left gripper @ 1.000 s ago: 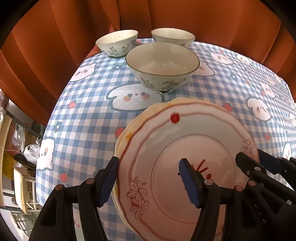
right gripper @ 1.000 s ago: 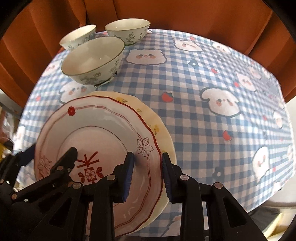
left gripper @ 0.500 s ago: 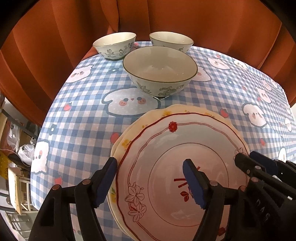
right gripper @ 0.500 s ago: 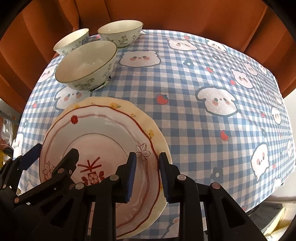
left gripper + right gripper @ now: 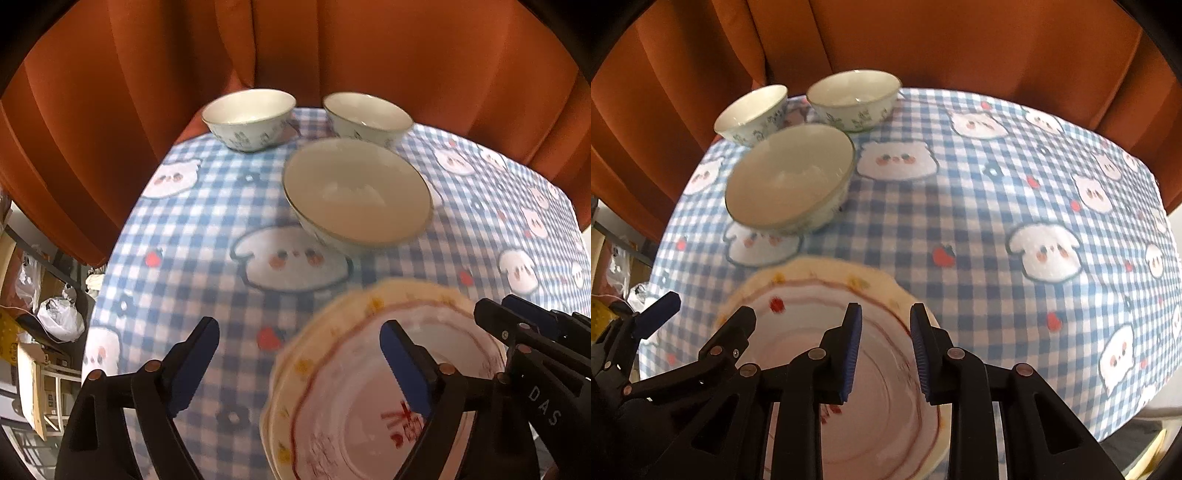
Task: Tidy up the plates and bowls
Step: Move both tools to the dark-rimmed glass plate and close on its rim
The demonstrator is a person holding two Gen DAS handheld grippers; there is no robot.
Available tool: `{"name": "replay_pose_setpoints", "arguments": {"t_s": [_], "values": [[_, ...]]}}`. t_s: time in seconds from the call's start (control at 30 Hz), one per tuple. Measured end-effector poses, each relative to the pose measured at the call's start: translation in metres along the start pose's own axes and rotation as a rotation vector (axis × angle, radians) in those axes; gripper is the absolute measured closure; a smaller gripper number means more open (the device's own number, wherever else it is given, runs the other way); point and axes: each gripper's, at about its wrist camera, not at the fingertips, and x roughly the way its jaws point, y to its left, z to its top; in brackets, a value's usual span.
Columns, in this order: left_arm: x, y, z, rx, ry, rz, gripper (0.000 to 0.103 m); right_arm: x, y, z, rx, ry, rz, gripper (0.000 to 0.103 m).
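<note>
A white plate with red rim line (image 5: 354, 398) lies stacked on a cream plate (image 5: 306, 350) at the table's near edge; both show in the right wrist view (image 5: 879, 417) too. A large white bowl (image 5: 356, 192) (image 5: 788, 173) stands beyond them, with two smaller bowls (image 5: 249, 114) (image 5: 367, 116) at the far edge. My left gripper (image 5: 299, 363) is open and empty above the stack's left rim. My right gripper (image 5: 884, 347) is open a little and empty above the stack's right part.
The round table has a blue checked cloth with cartoon animals (image 5: 997, 206). An orange curtain (image 5: 295, 48) hangs close behind it. Shelves and bags (image 5: 40, 325) stand below on the left. The left gripper's fingers (image 5: 657, 317) show at the right wrist view's left.
Both grippers have pulled back and up from the plates. The left one has shifted left, off the stack. The right gripper's jaws have parted slightly. The plates stay stacked on the table.
</note>
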Motion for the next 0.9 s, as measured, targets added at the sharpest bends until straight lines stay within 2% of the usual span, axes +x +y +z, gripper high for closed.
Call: {"name": "replay_pose_setpoints", "arguments": {"t_s": [0.1,0.17,0.23,0.67,0.8,0.9], "values": [[0.004,0.008,0.014,-0.018,-0.01,0.015,0.012,0.002,0.005,0.017,-0.01,-0.015,0.001,0.065],[0.01,0.015,0.028,-0.035,-0.009,0.026,0.012,0.004,0.004,0.028,0.0,-0.026,0.003,0.051],[0.015,0.019,0.038,-0.036,-0.011,0.028,0.012,0.006,0.003,0.038,0.02,-0.036,0.025,0.042],[0.05,0.005,0.087,-0.018,-0.021,0.041,0.015,0.036,0.006,0.105,0.054,-0.087,0.061,0.041],[0.068,0.002,0.094,-0.023,0.0,0.042,0.022,0.053,0.009,0.115,0.053,-0.075,0.073,0.041],[0.077,0.001,0.095,-0.024,0.016,0.046,0.034,0.064,0.012,0.118,0.046,-0.069,0.077,0.045]]}}
